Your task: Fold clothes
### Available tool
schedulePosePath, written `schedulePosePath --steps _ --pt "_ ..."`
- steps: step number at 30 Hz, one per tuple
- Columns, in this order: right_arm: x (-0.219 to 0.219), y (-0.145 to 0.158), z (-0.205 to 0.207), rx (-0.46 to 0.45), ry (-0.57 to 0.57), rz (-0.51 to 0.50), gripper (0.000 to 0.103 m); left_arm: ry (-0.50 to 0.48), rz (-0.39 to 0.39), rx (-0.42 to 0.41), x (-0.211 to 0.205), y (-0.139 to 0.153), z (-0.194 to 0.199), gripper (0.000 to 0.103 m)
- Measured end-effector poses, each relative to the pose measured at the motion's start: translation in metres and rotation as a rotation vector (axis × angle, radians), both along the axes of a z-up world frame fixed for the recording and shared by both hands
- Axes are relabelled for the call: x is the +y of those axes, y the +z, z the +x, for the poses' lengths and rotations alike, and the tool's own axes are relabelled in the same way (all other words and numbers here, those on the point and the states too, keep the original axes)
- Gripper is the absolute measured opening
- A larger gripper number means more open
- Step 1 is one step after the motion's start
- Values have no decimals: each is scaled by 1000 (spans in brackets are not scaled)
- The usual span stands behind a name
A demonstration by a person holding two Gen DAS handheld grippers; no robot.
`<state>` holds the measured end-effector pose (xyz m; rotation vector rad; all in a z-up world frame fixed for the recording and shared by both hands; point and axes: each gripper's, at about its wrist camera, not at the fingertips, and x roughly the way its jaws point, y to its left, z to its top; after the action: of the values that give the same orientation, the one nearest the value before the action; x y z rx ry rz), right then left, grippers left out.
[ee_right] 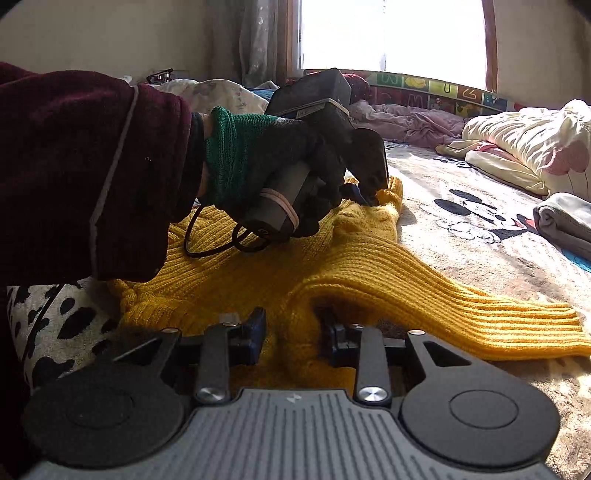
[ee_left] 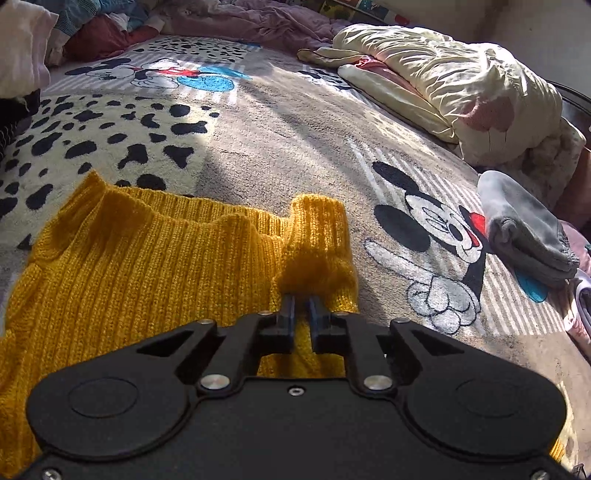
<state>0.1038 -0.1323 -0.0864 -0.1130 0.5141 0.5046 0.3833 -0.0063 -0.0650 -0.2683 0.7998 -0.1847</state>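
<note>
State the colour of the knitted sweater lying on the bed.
Mustard yellow, a ribbed knit sweater; it shows best in the left wrist view.

Readable marks are few. Behind the yellow sweater [ee_right: 332, 266], a coloured alphabet panel [ee_right: 436, 94] runs along the foot of the window [ee_right: 391, 33]; its squares carry big letters, of which an M, a U and another M can be made out, the rest too blurred. The grey ribbed housing of the right gripper [ee_right: 291, 325] bears a small pale emblem, not legible. The blanket [ee_left: 280, 133] shows cartoon mice only, no words.
</note>
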Motion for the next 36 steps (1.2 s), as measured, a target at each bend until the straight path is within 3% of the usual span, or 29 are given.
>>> schedulePosePath --steps 6,9,13,21,24,30,32,35,36 --pt "-6 7 -9 -31 -16 19 34 -89 -95 -27 -2 29 -55 16" --pt "-5 5 -14 -31 -18 1 34 -227 -37 7 -25 34 -78 17" --pt "-4 2 -20 -36 -21 -10 35 -450 5 -15 -69 54 -104 49" --pt "-9 -2 -36 -78 -15 11 39 -821 246 8 -165 49 -132 49" --pt "-8 -2 -41 -93 -10 -2 40 -843 351 3 -188 38 -132 49" --pt "-4 -7 -43 -110 -5 -23 42 -734 216 111 -196 26 -98 49" --pt "-4 -8 -43 -109 -4 -20 42 -706 205 140 -201 18 -88 44" --pt "-4 -9 -43 -109 0 -17 42 -737 223 154 -210 5 -83 41" --pt "-5 -9 -44 -109 1 -16 42 -757 224 141 -210 7 -84 32"
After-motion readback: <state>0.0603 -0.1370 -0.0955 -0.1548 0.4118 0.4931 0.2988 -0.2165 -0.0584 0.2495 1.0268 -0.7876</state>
